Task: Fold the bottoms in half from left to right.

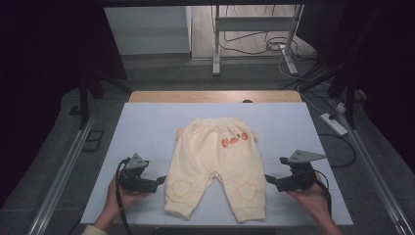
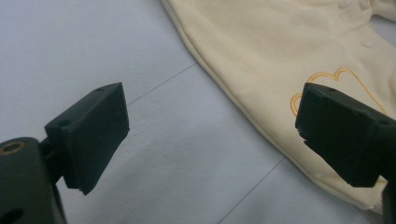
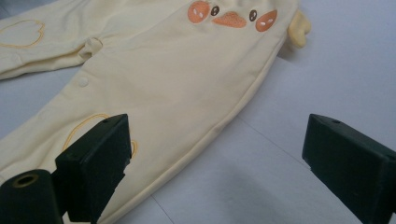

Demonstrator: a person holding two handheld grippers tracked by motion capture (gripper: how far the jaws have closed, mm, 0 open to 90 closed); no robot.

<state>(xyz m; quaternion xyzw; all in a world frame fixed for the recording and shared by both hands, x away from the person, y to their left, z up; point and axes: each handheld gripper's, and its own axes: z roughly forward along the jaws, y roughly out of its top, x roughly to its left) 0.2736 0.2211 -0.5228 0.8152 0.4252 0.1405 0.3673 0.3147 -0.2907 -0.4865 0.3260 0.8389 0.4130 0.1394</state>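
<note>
We hold the left gripper (image 1: 160, 181) and right gripper (image 1: 268, 178), jaws apart and empty, flanking the flat baby trousers (image 1: 215, 164) between them, probably about to pinch each leg's outer seam.

- In the left gripper view, the trousers (image 2: 280, 51) run off the top and right edges; the right jaw covers part of the heart outline (image 2: 327, 81) on the leg.
- In the right gripper view, the trousers' (image 3: 177, 79) waistband is cut off at the top, and one leg leaves at the left edge.
- There the left jaw hides most of a heart outline (image 3: 81, 128).
- In the high view, the floor cables (image 1: 274, 46) beyond the trousers are too small to tell apart.
</note>
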